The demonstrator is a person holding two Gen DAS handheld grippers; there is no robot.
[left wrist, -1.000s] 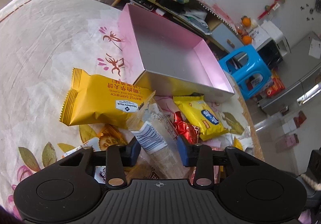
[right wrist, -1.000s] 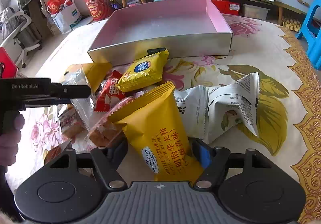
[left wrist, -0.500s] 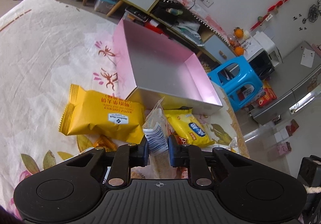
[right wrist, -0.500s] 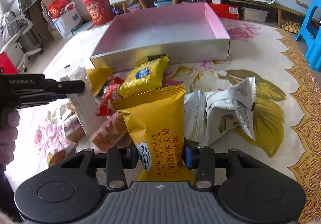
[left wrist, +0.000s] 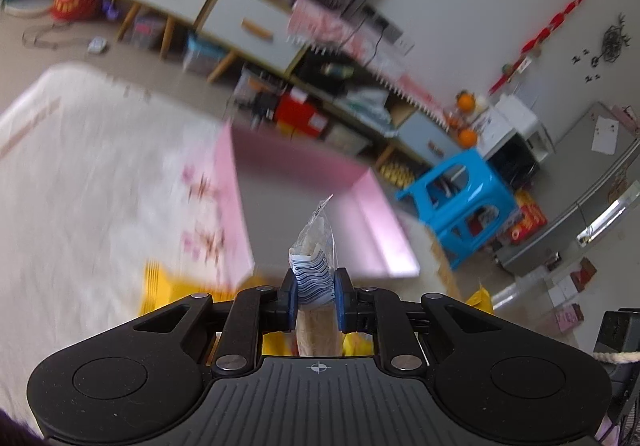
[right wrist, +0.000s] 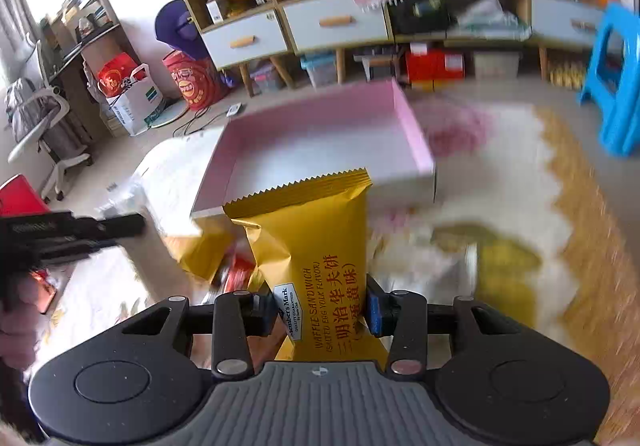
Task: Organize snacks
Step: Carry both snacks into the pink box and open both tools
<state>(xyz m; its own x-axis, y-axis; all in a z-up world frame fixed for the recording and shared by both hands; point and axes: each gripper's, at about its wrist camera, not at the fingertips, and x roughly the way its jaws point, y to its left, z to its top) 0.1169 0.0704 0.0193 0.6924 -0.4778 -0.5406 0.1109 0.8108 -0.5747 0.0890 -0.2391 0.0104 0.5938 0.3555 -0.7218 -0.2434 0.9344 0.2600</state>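
My left gripper [left wrist: 315, 292] is shut on a clear snack packet with a blue-striped label [left wrist: 314, 270] and holds it up in front of the pink box [left wrist: 240, 206]. My right gripper [right wrist: 322, 310] is shut on a yellow waffle sandwich pack [right wrist: 312, 246], lifted off the table, below the near wall of the pink box [right wrist: 412, 134]. The left gripper also shows at the left of the right wrist view [right wrist: 72, 234]. Both views are blurred by motion.
Other snacks lie on the floral tablecloth: a yellow pack [left wrist: 176, 286], a yellow pack [right wrist: 204, 246], a red wrapper [right wrist: 240, 266], grey-white bags [right wrist: 440, 258]. A blue stool [left wrist: 460, 198] stands beyond the table. Cabinets [right wrist: 332, 22] line the wall.
Both grippers have risen off the table with their packets, and the views now tilt up towards the box and the room. The right gripper closed on the yellow pack.
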